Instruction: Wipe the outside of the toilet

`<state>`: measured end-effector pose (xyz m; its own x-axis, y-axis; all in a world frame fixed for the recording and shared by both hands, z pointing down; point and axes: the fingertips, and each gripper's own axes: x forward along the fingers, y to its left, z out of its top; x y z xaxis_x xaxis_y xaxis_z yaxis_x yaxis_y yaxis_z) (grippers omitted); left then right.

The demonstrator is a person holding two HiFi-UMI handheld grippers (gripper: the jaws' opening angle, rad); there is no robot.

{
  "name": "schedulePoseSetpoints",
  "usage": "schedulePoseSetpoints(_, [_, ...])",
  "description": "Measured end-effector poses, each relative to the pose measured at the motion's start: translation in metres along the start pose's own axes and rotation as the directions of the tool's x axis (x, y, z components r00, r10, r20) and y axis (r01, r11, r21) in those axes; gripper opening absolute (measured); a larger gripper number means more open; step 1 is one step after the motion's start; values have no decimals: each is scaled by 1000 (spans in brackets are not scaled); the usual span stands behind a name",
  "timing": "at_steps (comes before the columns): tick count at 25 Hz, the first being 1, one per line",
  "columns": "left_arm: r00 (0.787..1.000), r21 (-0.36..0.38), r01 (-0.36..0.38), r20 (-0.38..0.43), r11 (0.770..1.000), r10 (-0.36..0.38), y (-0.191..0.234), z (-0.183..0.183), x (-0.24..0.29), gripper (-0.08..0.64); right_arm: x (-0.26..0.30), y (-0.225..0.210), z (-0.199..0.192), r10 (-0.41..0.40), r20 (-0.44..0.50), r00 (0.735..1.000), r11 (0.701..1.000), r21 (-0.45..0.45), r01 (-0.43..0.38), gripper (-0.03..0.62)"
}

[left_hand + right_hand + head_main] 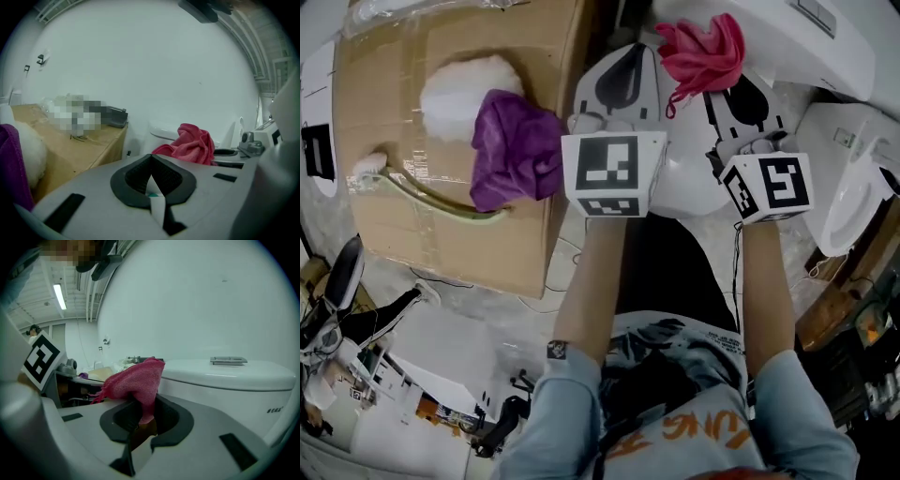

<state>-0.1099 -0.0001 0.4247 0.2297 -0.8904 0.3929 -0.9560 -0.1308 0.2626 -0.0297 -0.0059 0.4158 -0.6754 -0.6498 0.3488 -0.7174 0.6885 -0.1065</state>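
Right gripper (143, 420) is clamped on the pink cloth (136, 380), pinching a low fold; how deep is hard to tell. It's soft, light, floppy stuff, and it'll likely drape and slide easily over glazed ceramic. The toilet (225, 385) tank sits just beyond. Left gripper (151, 180) is closed, nothing in it.

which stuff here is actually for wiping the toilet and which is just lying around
For the job:
- pink knitted cloth, clamped in the right gripper
- white ceramic toilet

Just lying about:
- purple cloth, white fluffy pad and pale-handled brush, all on the brown cardboard box
- left gripper is shut and empty
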Motion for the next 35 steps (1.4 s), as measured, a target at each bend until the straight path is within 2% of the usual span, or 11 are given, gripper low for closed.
schedulePoseSetpoints(5, [1000,-10,-12,13,1000,12,15,2,11,25,33,4,-7,-3,-30,1000,999,-40,2,75])
schedulePoseSetpoints(10, [998,-16,-60,-5,998,60,36,6,27,25,66,3,-3,6,-61,998,992,-125,-14,75])
schedulePoseSetpoints(16, [998,-11,-64,-18,998,64,40,6,46,25,94,0,-6,-1,-101,995,983,-185,-18,75])
schedulePoseSetpoints(22, [998,2,-34,-55,999,34,39,-2,65,25,99,-17,-12,-41,-97,994,991,-133,28,75])
schedulePoseSetpoints(35, [995,55,40,-91,998,-35,5,-13,86,25,71,-48,-15,-104,-56,993,995,-17,103,75])
